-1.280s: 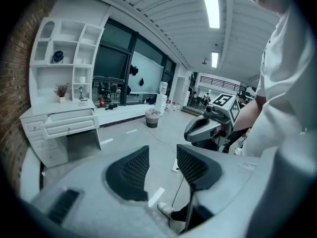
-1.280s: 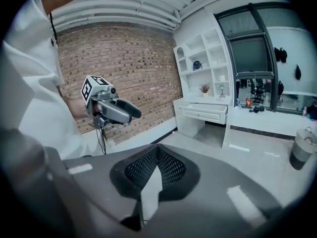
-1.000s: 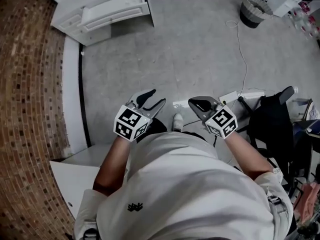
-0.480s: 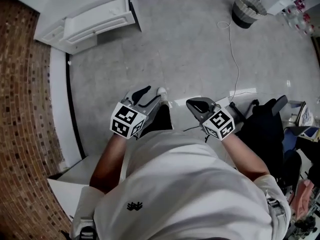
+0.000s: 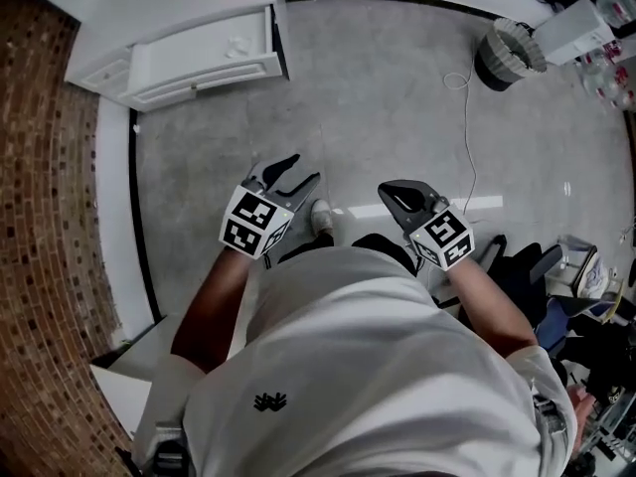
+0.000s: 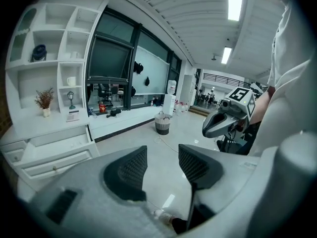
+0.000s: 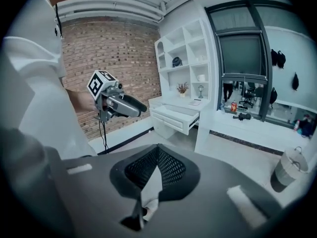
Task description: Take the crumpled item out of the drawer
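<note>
A white drawer unit [image 5: 204, 60] stands against the far wall at the upper left of the head view. In the right gripper view one drawer [image 7: 176, 119] is pulled out; its inside is hidden and no crumpled item shows. The same drawers [image 6: 52, 158] appear low left in the left gripper view. My left gripper [image 5: 299, 173] is held at waist height over the floor, open with nothing between its jaws [image 6: 162, 158]. My right gripper [image 5: 401, 199] hangs level beside it, shut with nothing in it, tips touching [image 7: 157, 150]. Both are well short of the drawers.
A brick wall [image 5: 50, 227] with a white skirting runs along the left. A woven basket [image 5: 509, 46] and a thin cable [image 5: 475, 137] lie on the grey floor at the upper right. A black chair and clutter [image 5: 556, 286] crowd the right side.
The person has stepped on, one foot then the other showing between the grippers. The drawer unit has shifted slightly in the view. Both grippers keep their pose and jaw state.
</note>
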